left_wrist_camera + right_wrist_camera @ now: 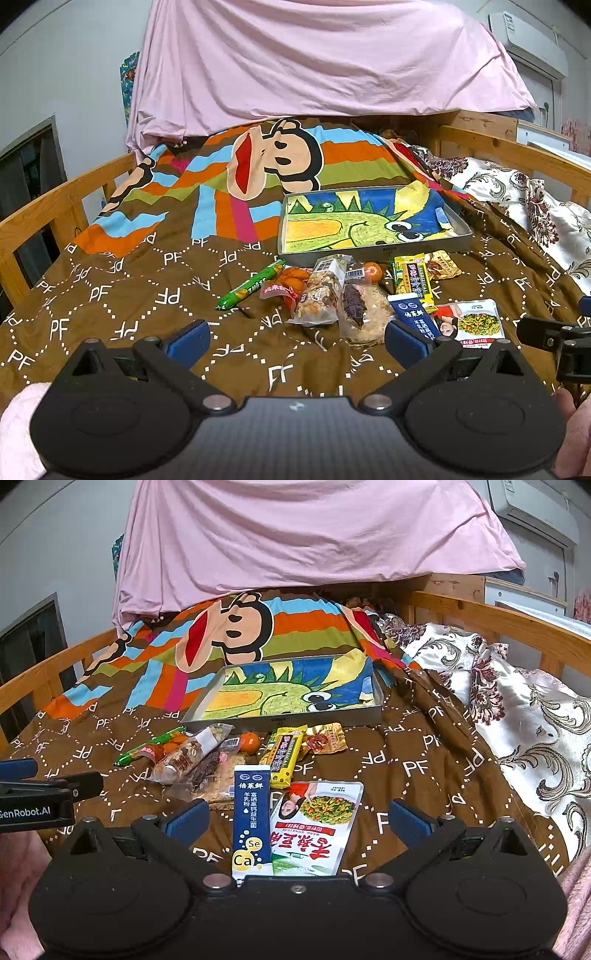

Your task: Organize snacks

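Right gripper (297, 821), fingers spread and empty, straddles the blue milk-powder sachet (251, 819), whose long axis runs along the fingers on the bed quilt (424, 775); left gripper (297, 341), equally spread, hovers farther off.

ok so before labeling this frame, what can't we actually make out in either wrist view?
- Blue sachet: bottom end cut off by the right gripper body, right wrist view.
- Clear pastry bag: partly covered by the nut pack, left wrist view; contents unclear.
- Orange fruit: mostly hidden behind packets.
- Gold packet: print too small.
- Tray: whether its dinosaur picture is a liner or printed on.
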